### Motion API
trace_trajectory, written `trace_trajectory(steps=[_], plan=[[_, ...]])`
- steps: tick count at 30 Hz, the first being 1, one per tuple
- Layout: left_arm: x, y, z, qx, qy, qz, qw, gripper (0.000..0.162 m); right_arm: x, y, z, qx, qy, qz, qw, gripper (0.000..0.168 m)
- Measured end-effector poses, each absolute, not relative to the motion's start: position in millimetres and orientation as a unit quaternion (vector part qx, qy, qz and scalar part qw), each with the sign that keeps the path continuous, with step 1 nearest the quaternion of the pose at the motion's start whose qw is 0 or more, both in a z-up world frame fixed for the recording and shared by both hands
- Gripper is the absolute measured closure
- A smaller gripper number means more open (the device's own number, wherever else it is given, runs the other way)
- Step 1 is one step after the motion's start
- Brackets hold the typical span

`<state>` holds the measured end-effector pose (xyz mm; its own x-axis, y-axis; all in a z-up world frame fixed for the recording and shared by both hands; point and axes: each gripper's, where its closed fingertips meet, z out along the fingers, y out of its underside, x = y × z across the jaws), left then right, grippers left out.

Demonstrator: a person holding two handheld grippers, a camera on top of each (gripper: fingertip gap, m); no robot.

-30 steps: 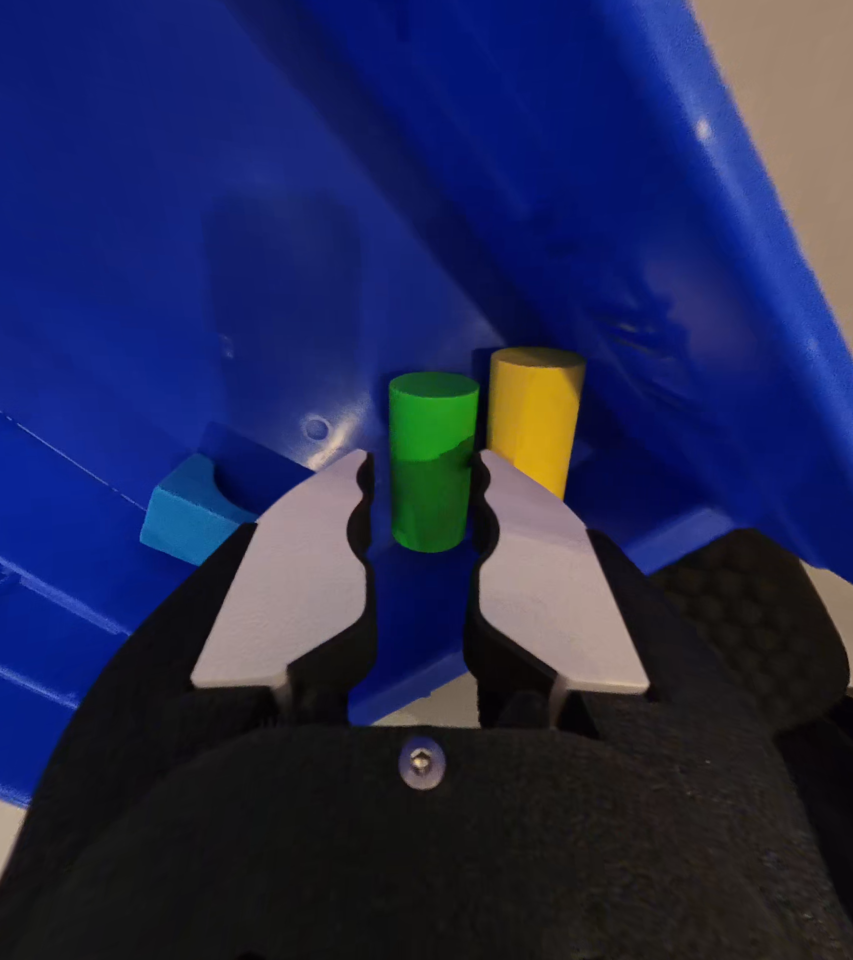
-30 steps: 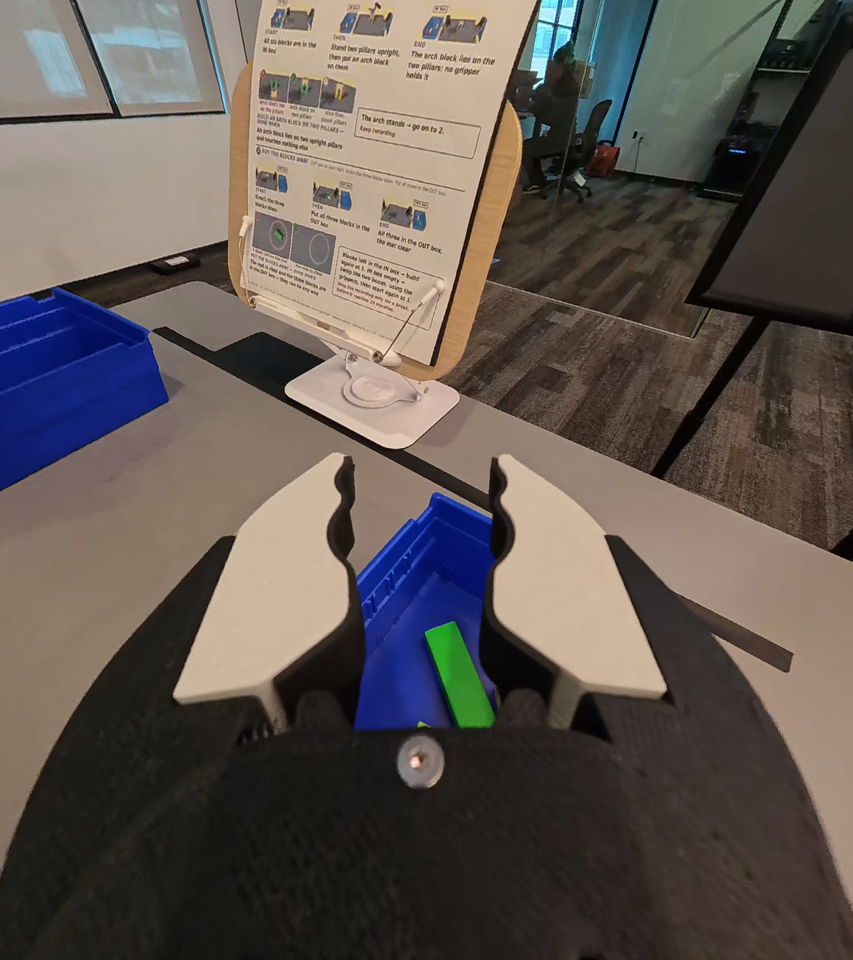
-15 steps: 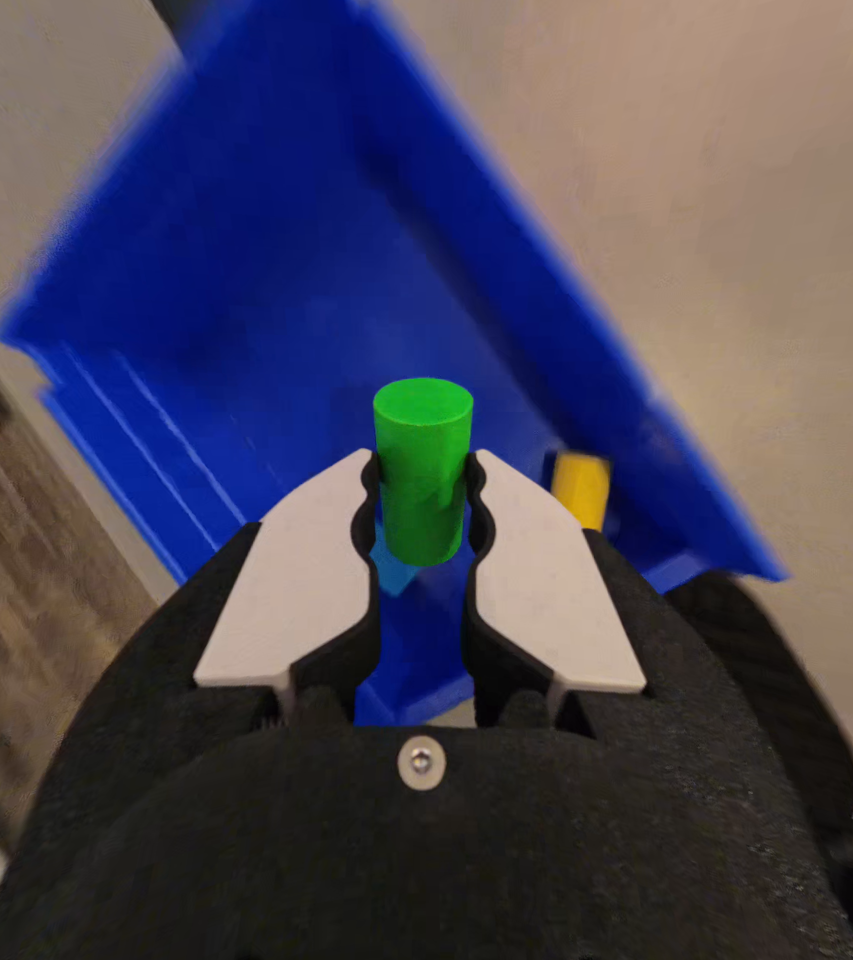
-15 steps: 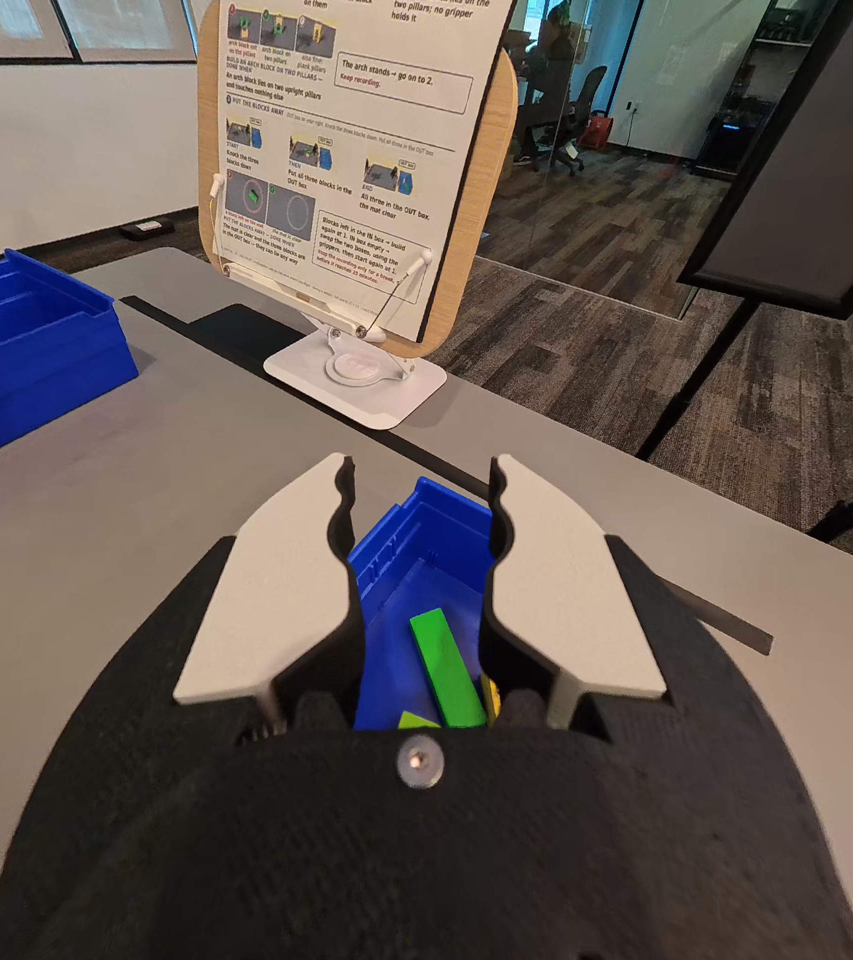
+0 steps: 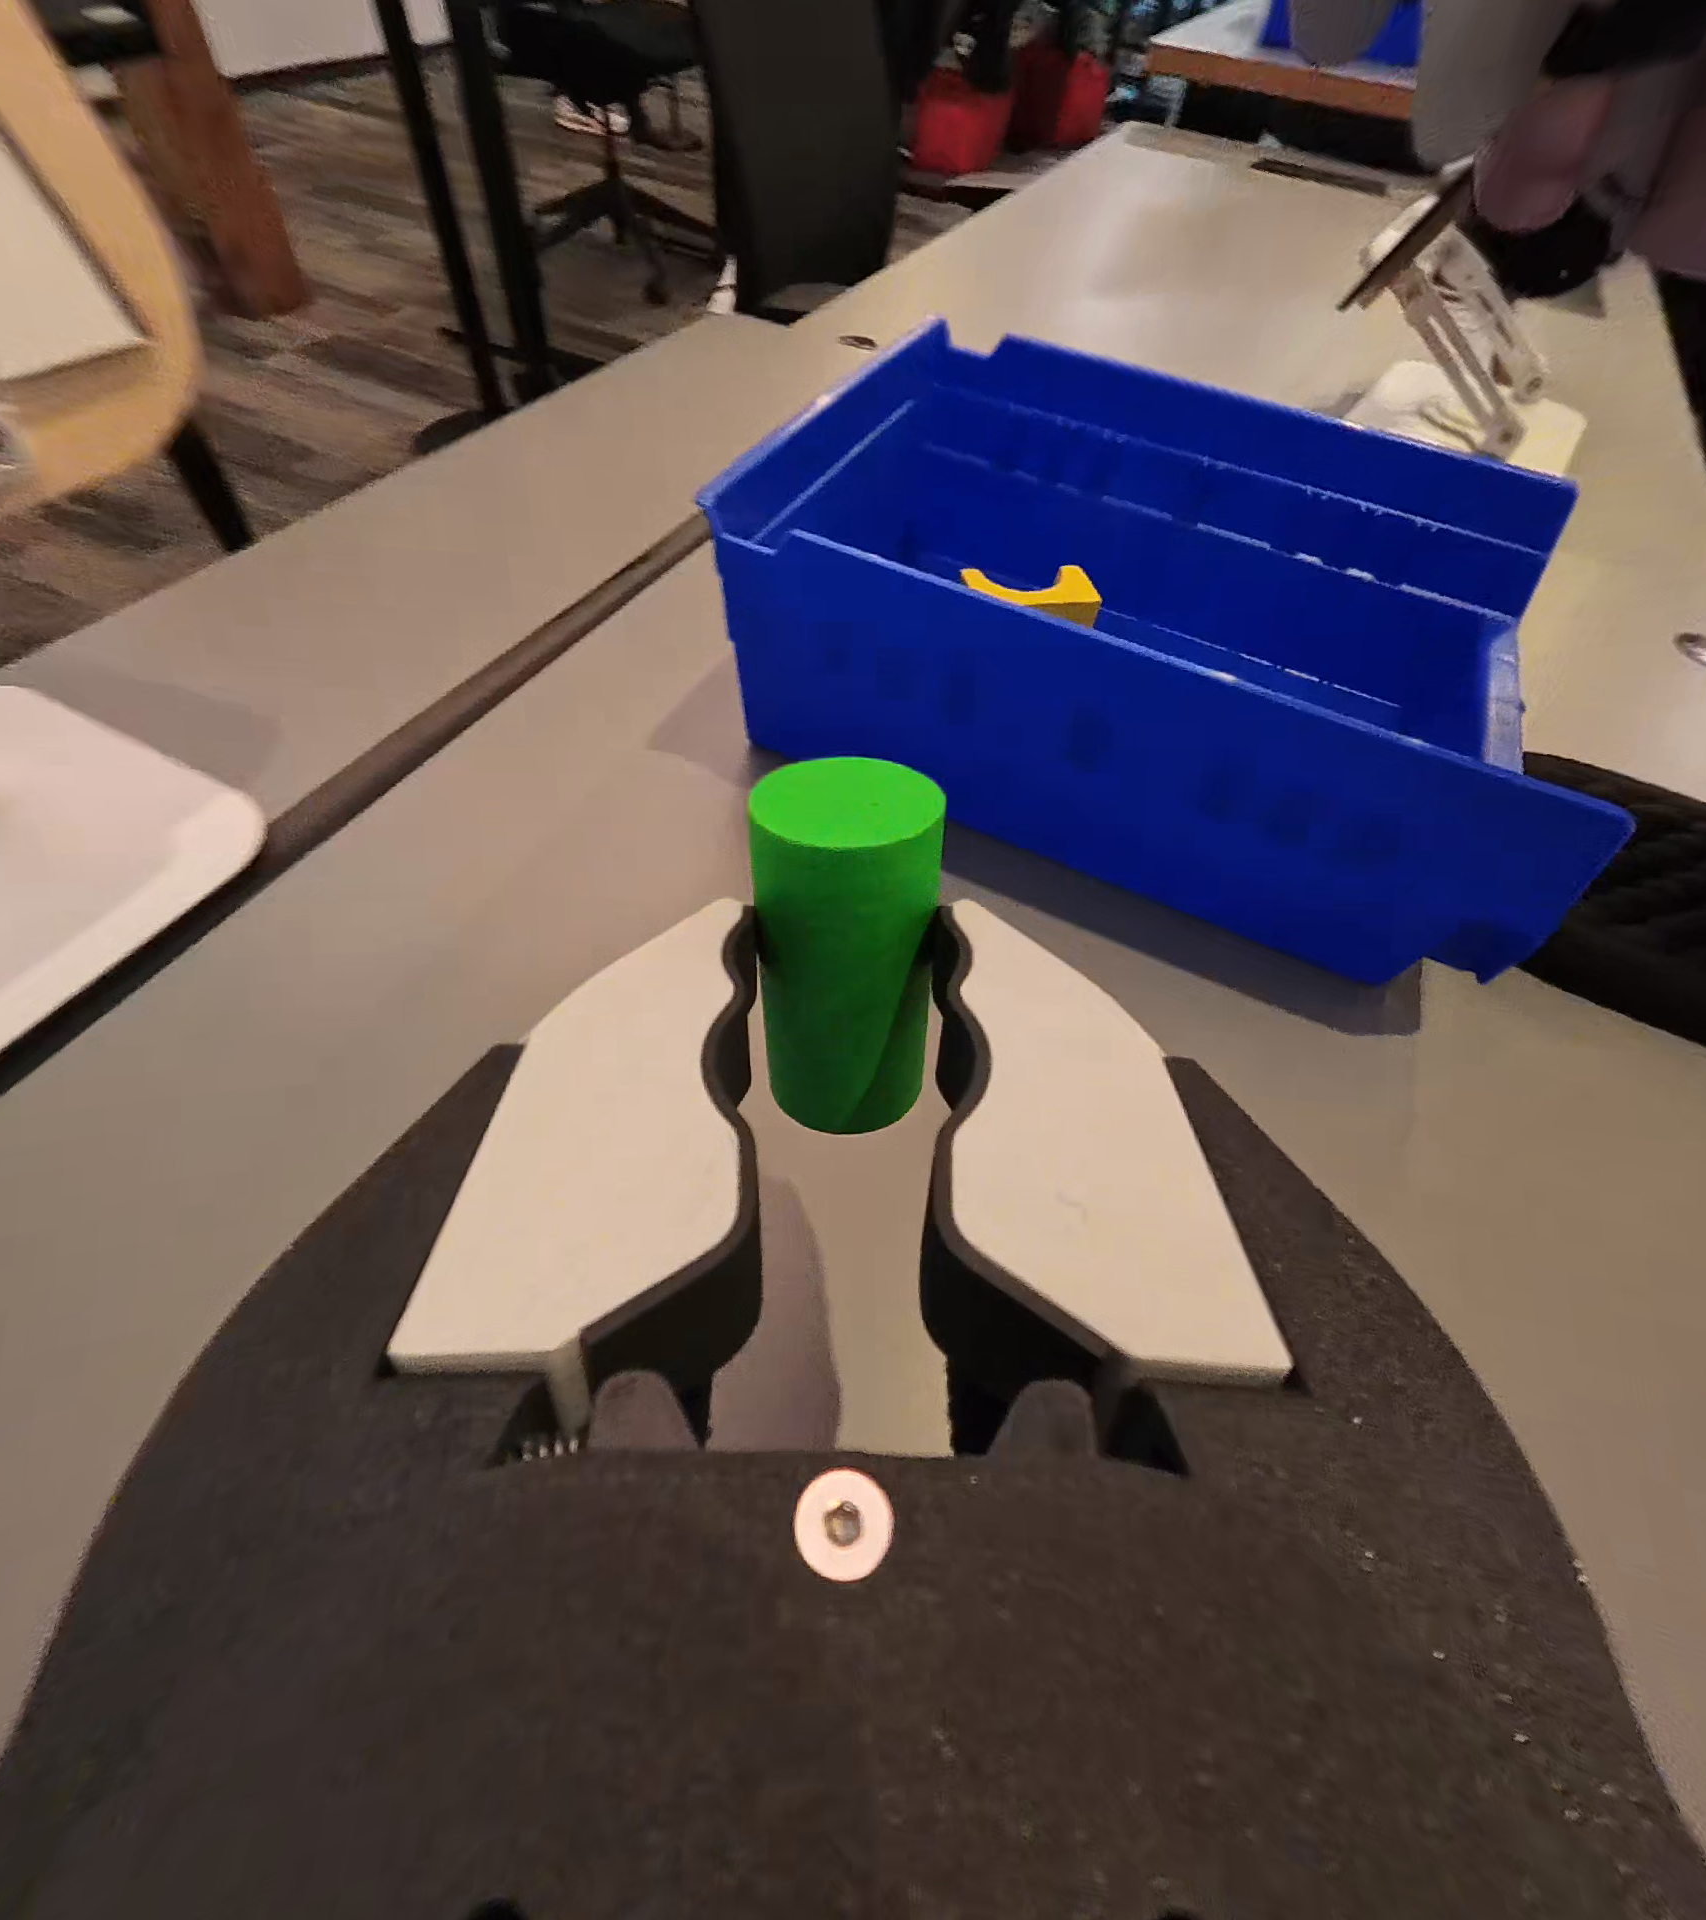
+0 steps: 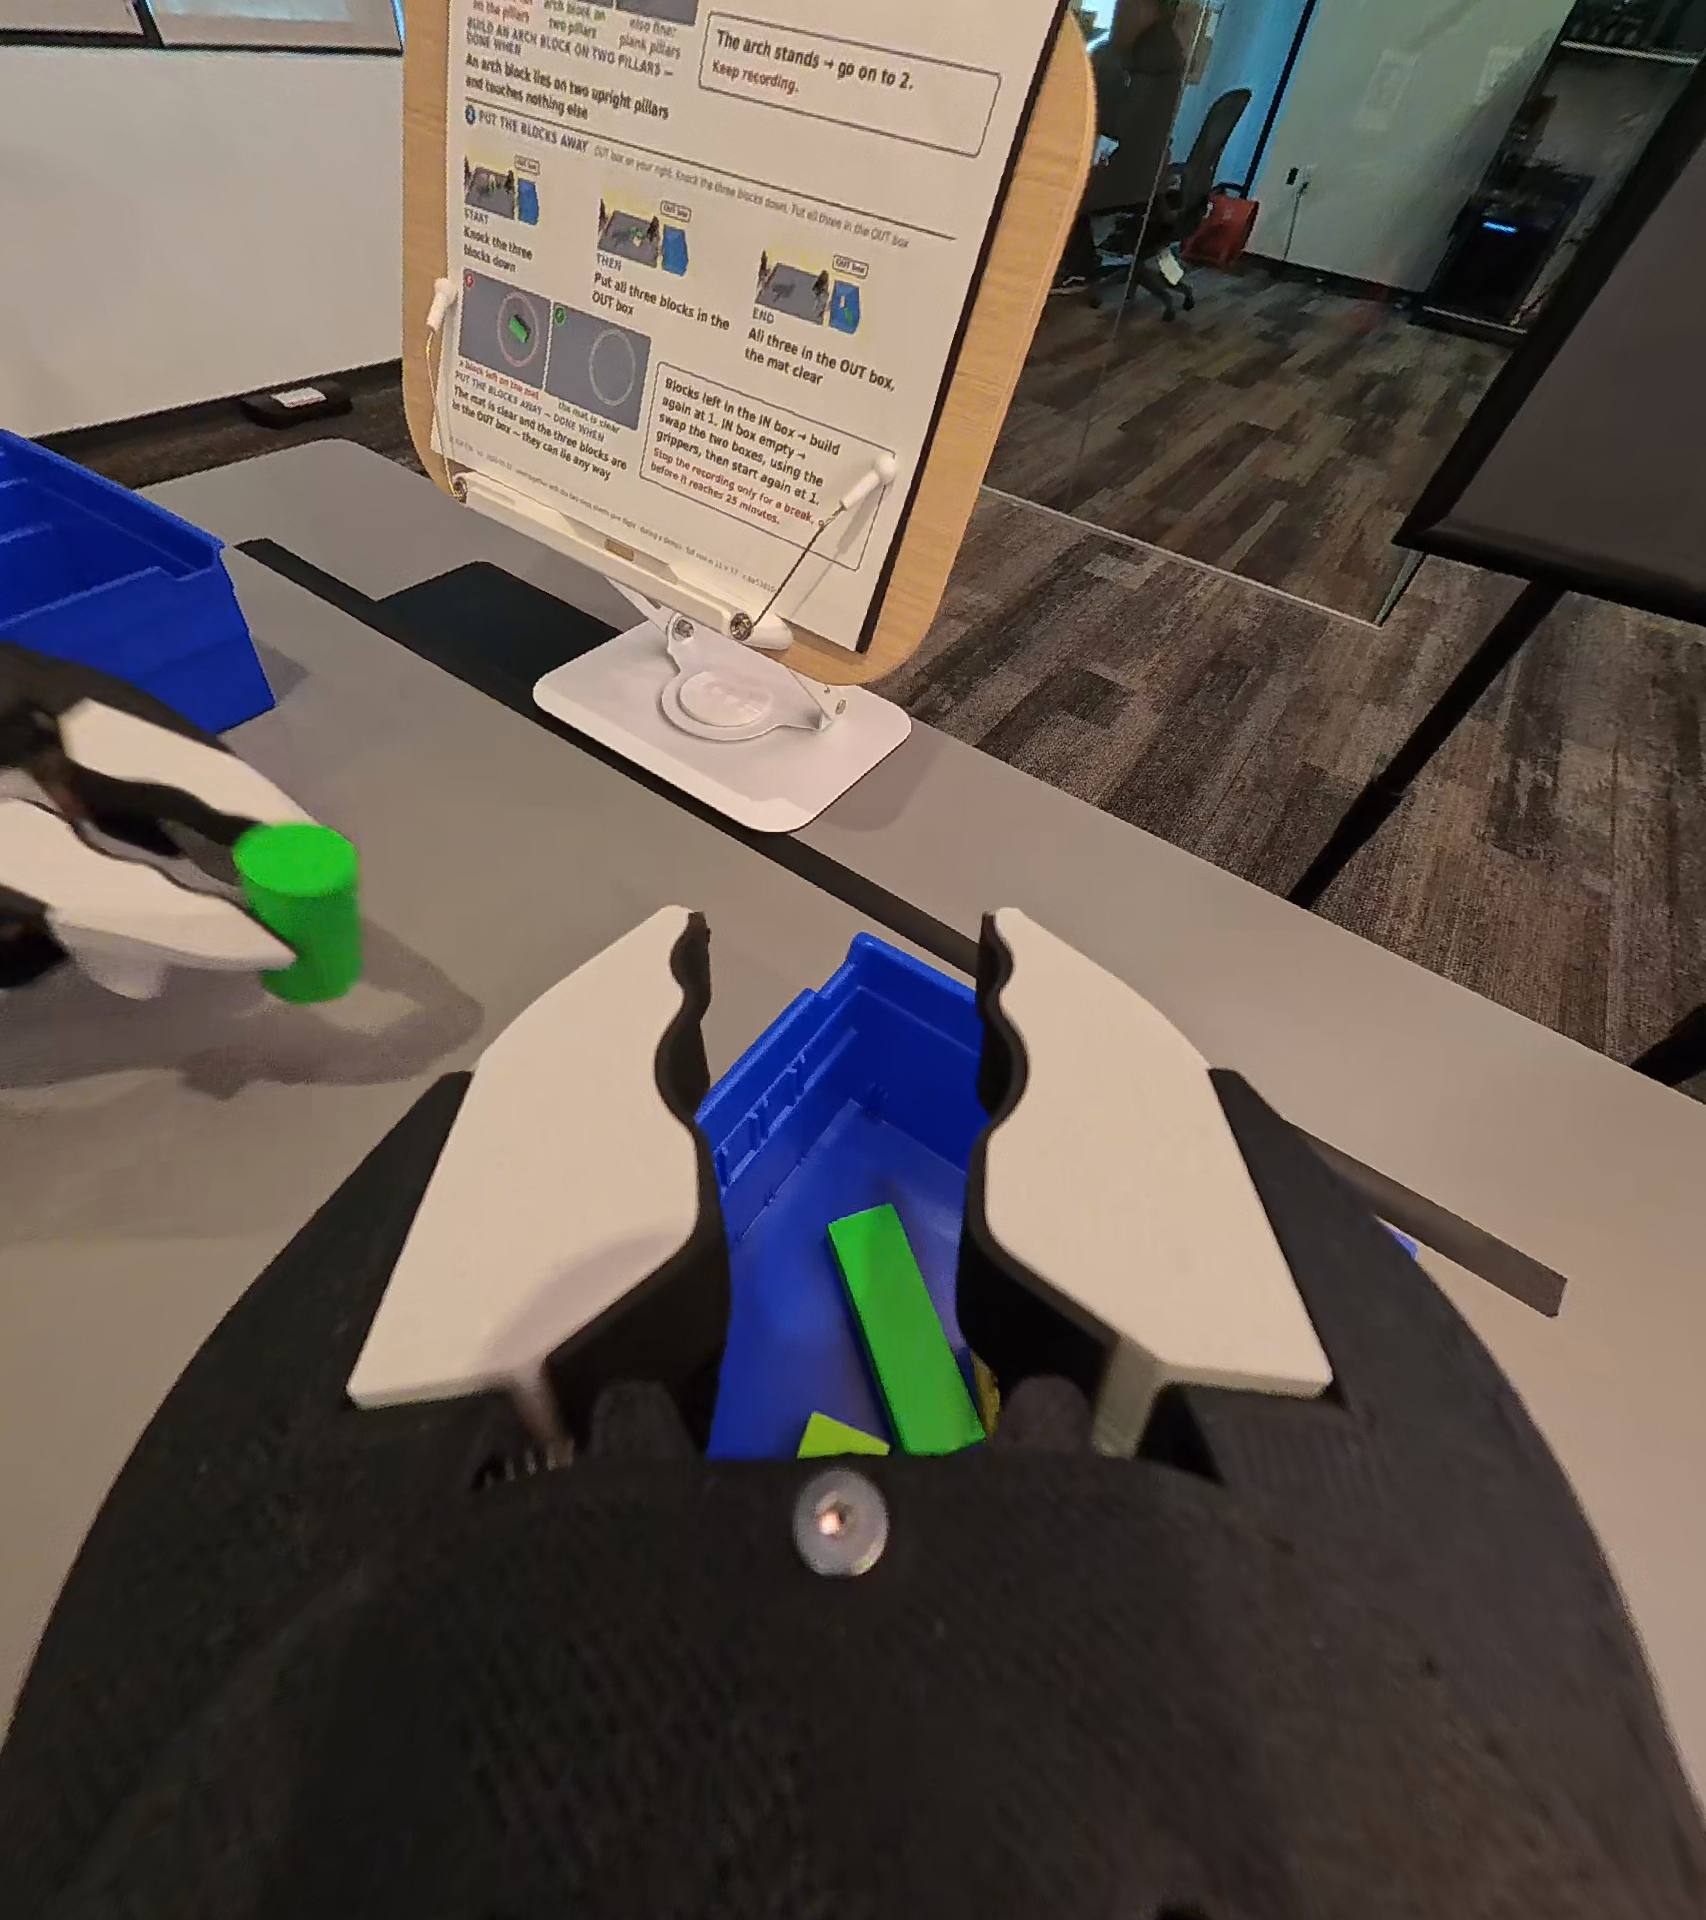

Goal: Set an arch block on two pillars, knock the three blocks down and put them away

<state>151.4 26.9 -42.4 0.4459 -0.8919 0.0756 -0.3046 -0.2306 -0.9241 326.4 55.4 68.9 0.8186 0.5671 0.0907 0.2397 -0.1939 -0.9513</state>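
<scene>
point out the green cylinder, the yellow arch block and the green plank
green cylinder [image 5: 844, 961], left wrist view: mid side, between the left gripper's fingers.
yellow arch block [image 5: 1034, 597], left wrist view: part showing above the blue bin's near wall.
green plank [image 6: 899, 1325], right wrist view: middle of its top face.

An office, probably one with a data-collection station set up inside. Wood-look plank flooring [image 6: 1244, 499] runs past glass partition walls [image 6: 1348, 156], with a rolling office chair [image 6: 1155, 223] behind them. The grey tabletop [image 6: 516, 790] carries blue storage bins [image 5: 1140, 665] and an instruction sheet on a white stand [image 6: 724, 717].
</scene>
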Motion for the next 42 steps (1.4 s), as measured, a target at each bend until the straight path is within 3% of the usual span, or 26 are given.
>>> trace_trajectory(steps=[8, 16, 35, 38, 42], plan=[[197, 34, -98, -0.72, 0.474, -0.351, 0.365, 0.13, 347, 57, 69, -0.767, -0.247, 0.147, 0.574, 0.118], [196, 30, -119, -0.719, 0.499, -0.351, 0.332, 0.13, 350, 59, 63, -0.773, -0.248, 0.152, 0.564, 0.118], [169, 22, -128, -0.721, 0.51, -0.328, 0.336, 0.129, 336, 60, 48, -0.782, -0.289, 0.128, 0.538, 0.118], [167, 23, -116, -0.718, 0.497, -0.324, 0.363, 0.103, 335, 60, 47, -0.783, -0.288, 0.13, 0.536, 0.118], [153, 3, -77, -0.703, 0.48, -0.346, 0.395, 0.104, 338, 60, 46, -0.785, -0.285, 0.128, 0.535, 0.117]])
